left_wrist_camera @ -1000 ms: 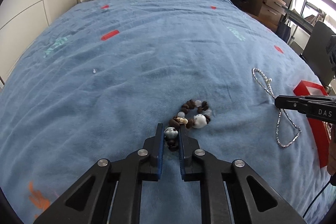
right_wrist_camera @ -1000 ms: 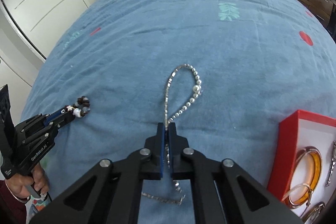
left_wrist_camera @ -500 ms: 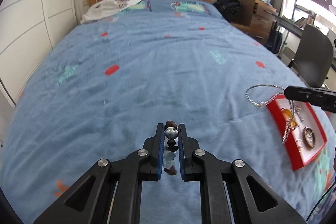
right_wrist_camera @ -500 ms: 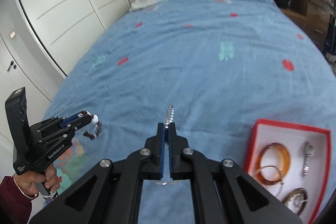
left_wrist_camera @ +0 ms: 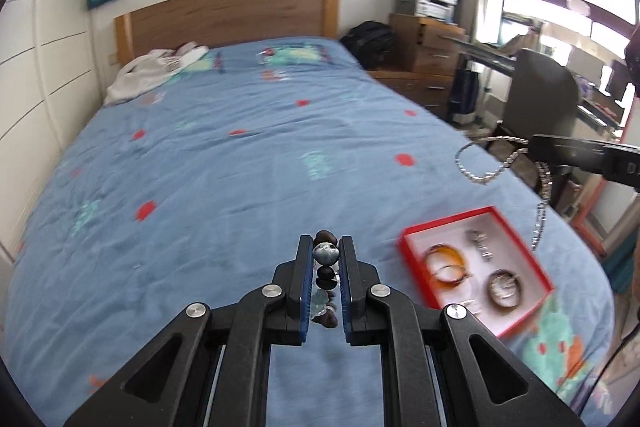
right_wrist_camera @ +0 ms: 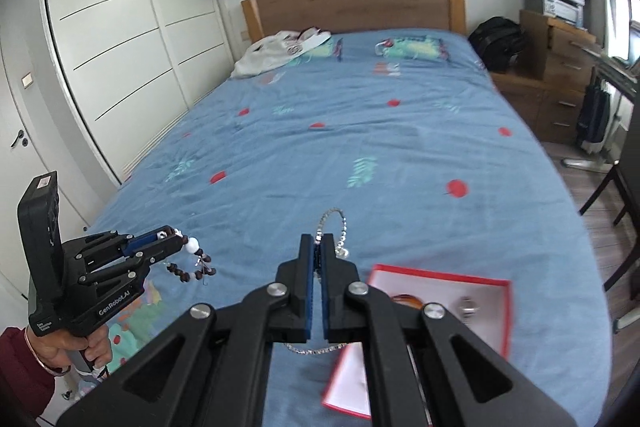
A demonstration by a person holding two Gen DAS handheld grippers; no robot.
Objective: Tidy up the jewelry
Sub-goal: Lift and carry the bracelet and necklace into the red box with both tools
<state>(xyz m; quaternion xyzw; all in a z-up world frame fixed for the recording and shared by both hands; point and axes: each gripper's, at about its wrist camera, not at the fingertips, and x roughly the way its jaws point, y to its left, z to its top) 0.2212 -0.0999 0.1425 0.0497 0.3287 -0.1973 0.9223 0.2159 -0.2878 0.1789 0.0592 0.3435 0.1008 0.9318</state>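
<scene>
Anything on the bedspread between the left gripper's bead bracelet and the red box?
Nothing: in the left wrist view, only bare blue bedspread separates the brown-and-white bead bracelet from the red jewelry box.

Both grippers raised and angled down: left gripper [left_wrist_camera: 326, 259] clamped on bead bracelet [left_wrist_camera: 325, 254], right gripper [right_wrist_camera: 317, 247] pinching silver chain [right_wrist_camera: 334, 223].

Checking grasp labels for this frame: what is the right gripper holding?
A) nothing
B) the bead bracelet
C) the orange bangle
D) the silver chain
D: the right gripper is shut on the silver chain, which loops above its fingers and hangs below them; the bead bracelet is in the left gripper, and the orange bangle lies in the red box.
</scene>
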